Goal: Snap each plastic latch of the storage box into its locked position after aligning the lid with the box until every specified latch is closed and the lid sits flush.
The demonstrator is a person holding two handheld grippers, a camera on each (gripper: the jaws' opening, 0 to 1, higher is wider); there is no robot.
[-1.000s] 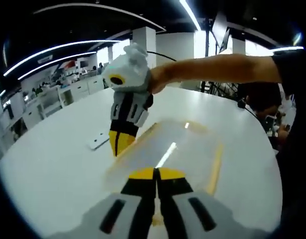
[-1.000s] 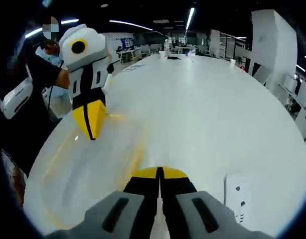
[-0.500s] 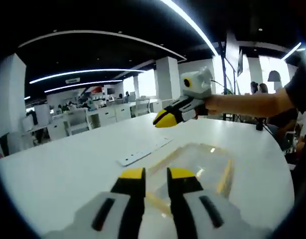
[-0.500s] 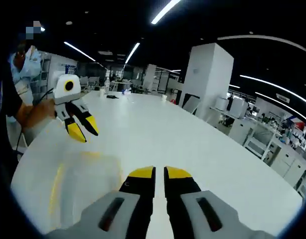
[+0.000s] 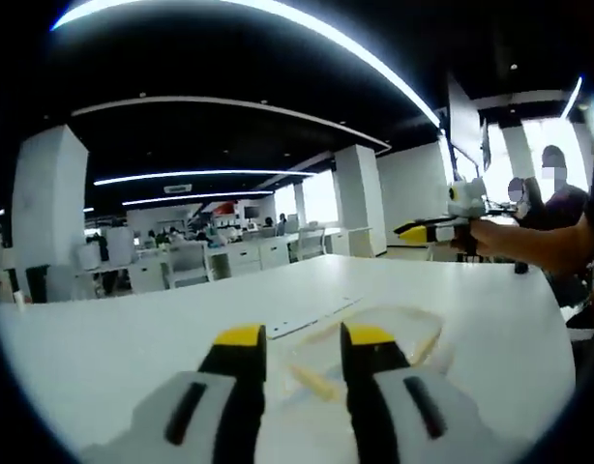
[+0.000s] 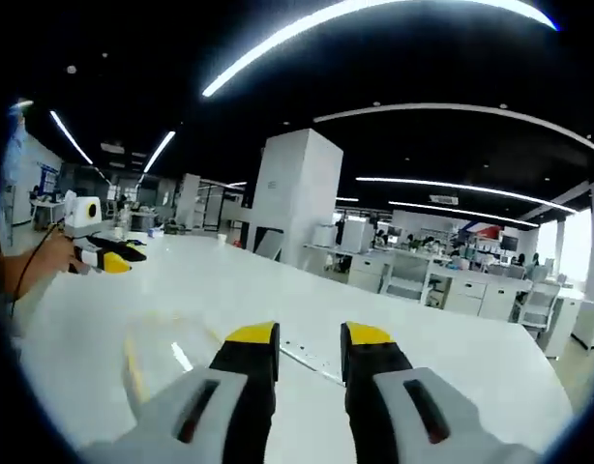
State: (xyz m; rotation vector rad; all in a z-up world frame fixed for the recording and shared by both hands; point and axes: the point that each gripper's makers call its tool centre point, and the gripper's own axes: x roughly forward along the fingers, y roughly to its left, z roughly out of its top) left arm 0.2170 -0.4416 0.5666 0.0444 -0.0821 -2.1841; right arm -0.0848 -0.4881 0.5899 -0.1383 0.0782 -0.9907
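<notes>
A clear plastic storage box [image 5: 379,338] with yellow latches lies on the white table [image 5: 133,338], just beyond my left gripper [image 5: 305,338], whose jaws stand apart with nothing between them. A hand holds my right gripper [image 5: 425,231] well above and behind the box at the right. In the right gripper view the box [image 6: 166,353] lies low and to the left, one yellow latch [image 6: 132,363] showing. My right gripper [image 6: 310,336] stands open and empty beside it. The left gripper [image 6: 102,255] appears far off at the left, held level.
A flat white strip [image 5: 314,315] lies on the table just behind the box, and the strip [image 6: 311,360] sits ahead of the right jaws. White pillars [image 6: 289,193], desks and chairs stand beyond the table. A person [image 5: 558,208] is at the right edge.
Both grippers have gone from shut to open and drawn back from the box, farther apart from each other. Both views have tilted up toward the room.
</notes>
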